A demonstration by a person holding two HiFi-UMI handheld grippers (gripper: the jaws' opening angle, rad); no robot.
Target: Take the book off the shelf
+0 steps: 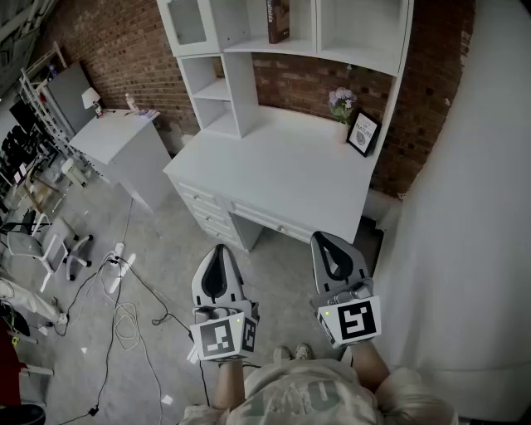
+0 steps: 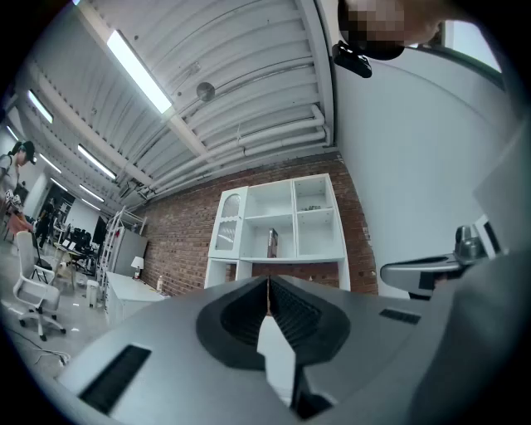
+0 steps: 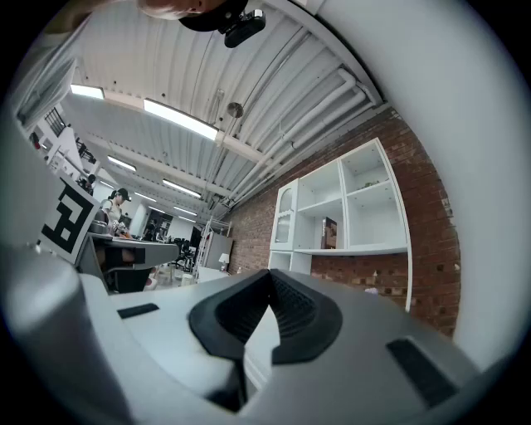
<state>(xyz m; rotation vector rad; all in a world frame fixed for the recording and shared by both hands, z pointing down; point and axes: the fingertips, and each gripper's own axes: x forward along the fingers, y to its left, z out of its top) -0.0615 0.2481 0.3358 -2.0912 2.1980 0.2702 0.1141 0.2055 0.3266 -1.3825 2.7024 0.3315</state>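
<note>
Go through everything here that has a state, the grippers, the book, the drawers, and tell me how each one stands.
Left gripper: shut, empty.
Right gripper: shut, empty.
Book: upright on the shelf, untouched.
Desk drawers: closed.
Picture frame: standing on the desk.

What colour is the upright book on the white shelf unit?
Dark brown; the upright book on the white shelf unit shows best in the head view.

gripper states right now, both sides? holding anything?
Left gripper: closed, nothing between the jaws.
Right gripper: closed, nothing between the jaws.
</note>
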